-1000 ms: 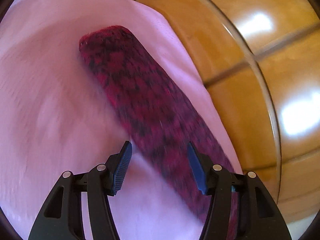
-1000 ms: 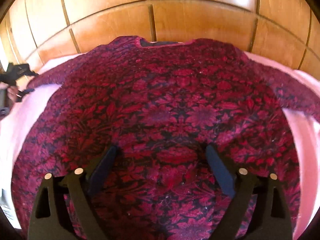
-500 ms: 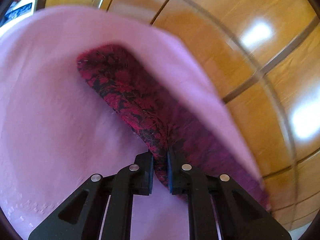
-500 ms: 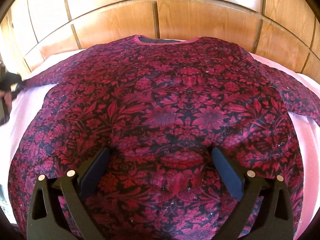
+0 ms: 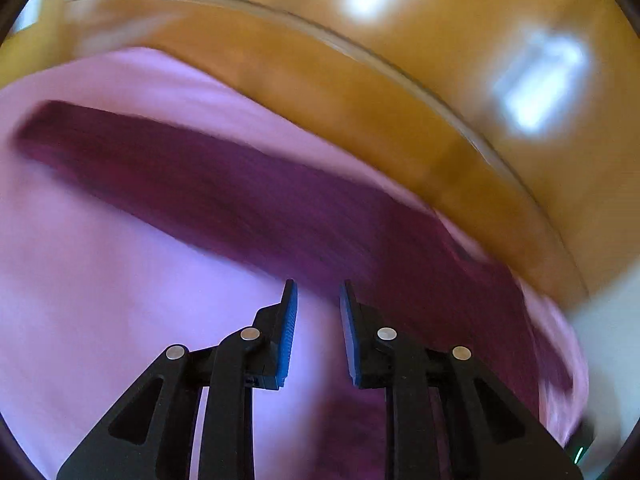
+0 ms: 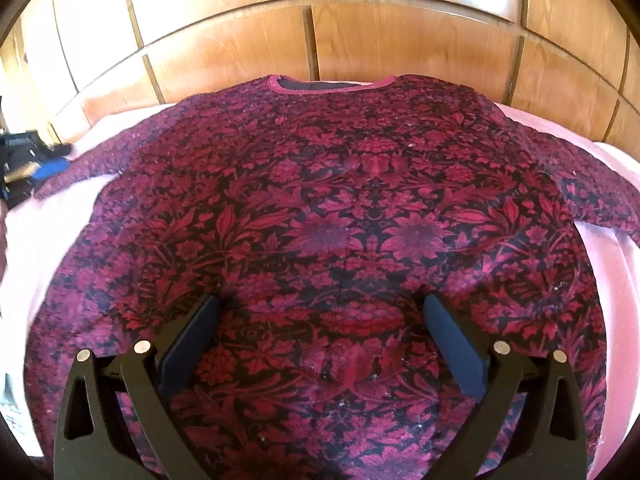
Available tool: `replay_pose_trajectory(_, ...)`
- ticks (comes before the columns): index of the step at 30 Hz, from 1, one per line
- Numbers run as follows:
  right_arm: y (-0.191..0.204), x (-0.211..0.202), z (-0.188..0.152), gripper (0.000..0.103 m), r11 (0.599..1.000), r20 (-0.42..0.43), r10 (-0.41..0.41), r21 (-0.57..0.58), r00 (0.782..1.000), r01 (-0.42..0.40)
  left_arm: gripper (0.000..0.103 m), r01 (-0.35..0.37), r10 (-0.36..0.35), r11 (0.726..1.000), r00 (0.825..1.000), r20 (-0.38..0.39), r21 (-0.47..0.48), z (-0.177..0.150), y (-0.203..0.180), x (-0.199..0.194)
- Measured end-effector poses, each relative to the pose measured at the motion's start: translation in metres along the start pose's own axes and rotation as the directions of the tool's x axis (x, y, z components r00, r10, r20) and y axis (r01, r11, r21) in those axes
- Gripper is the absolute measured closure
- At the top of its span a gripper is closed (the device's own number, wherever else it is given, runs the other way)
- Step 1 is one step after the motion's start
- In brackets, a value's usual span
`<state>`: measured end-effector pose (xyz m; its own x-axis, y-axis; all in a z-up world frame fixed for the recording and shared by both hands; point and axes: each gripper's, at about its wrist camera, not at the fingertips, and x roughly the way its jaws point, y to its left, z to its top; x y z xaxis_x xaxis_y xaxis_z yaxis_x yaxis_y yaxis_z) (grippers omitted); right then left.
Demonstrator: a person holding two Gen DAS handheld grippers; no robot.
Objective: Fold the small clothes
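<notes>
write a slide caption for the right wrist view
Open right tongs rest on the body of a red floral sweater spread flat on a pink sheet, wood panelling behind.

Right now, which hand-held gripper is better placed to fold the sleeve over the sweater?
Left. The left hand-held gripper sits right at the sleeve, jaws slightly apart, just opening. The right hand-held gripper rests open on the sweater body.

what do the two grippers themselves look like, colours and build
Both are the same design. The left gripper has matte black plastic linkage arms with triangular cut-outs, round silver pivot pins, and two fingers faced with bright blue ribbed pads. The right gripper has the same black frame and silver pins; its pads look darker navy in shadow. No cables, markings or sleeves show.
</notes>
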<state>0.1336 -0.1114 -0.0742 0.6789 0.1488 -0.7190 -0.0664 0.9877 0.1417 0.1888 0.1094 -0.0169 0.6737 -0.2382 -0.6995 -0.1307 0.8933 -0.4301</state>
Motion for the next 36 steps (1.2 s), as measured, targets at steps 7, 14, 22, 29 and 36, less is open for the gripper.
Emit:
replay_pose_trajectory(7,-0.147,-0.058,0.011,0.040,0.884,0.143,-0.004,0.463,0.990,-0.064,0.079,0.005,0.026,0.955,0.995,-0.099,0.297,-0.076,-0.088,0.042)
replay_pose_trajectory(14,-0.326,-0.064,-0.004,0.039,0.545,0.201,-0.139,0.833,0.970,-0.095,0.066,0.068,-0.042,0.961,0.994,-0.100,0.269,-0.077,-0.076,0.045)
replay_pose_trajectory(22,-0.373,-0.041,0.034,0.058,0.486,0.105,-0.235,0.874,0.966,0.023,0.066,0.075,-0.052,0.963,0.994,-0.093,0.260,-0.077,-0.075,0.047)
replay_pose_trajectory(29,-0.349,-0.085,0.022,0.092,0.553,0.064,-0.443,0.804,0.894,0.216,0.066,0.086,-0.066,0.965,0.994,-0.091,0.246,-0.077,-0.072,0.048)
replay_pose_trajectory(36,-0.339,-0.068,-0.003,0.071,0.553,0.017,-0.419,0.798,0.908,0.240,0.066,0.094,-0.074,0.967,0.993,-0.091,0.239,-0.077,-0.069,0.047)
